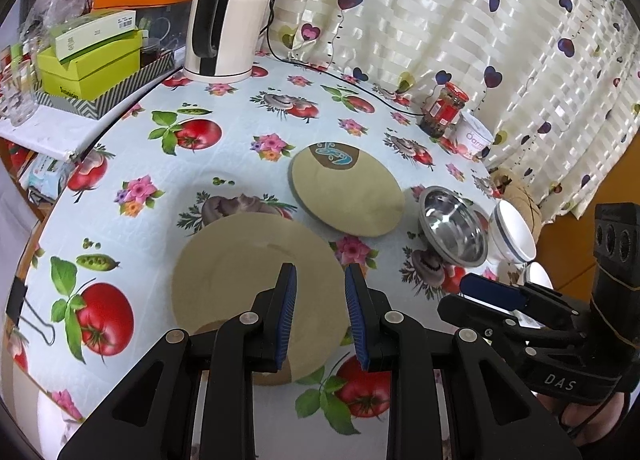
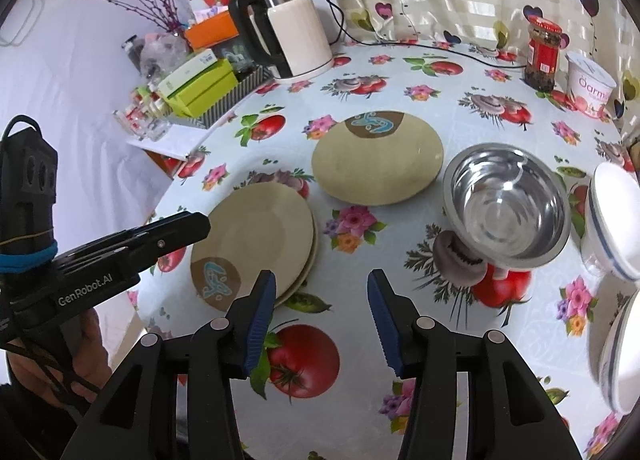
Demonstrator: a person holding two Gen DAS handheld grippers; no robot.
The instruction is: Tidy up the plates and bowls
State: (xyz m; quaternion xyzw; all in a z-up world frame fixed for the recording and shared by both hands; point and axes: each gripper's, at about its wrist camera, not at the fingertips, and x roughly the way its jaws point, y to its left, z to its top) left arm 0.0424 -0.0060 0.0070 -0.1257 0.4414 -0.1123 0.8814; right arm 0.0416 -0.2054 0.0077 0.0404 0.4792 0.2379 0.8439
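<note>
Two beige plates lie stacked near the table's front left. A third beige plate with a blue mark lies farther back. A steel bowl sits to its right, and white blue-rimmed bowls beyond it. My left gripper is open just above the stack's near edge, holding nothing. My right gripper is open and empty over the tablecloth, right of the stack.
An electric kettle with its cord stands at the back. Green boxes are at the left. A red-lidded jar and a yogurt tub stand by the curtain.
</note>
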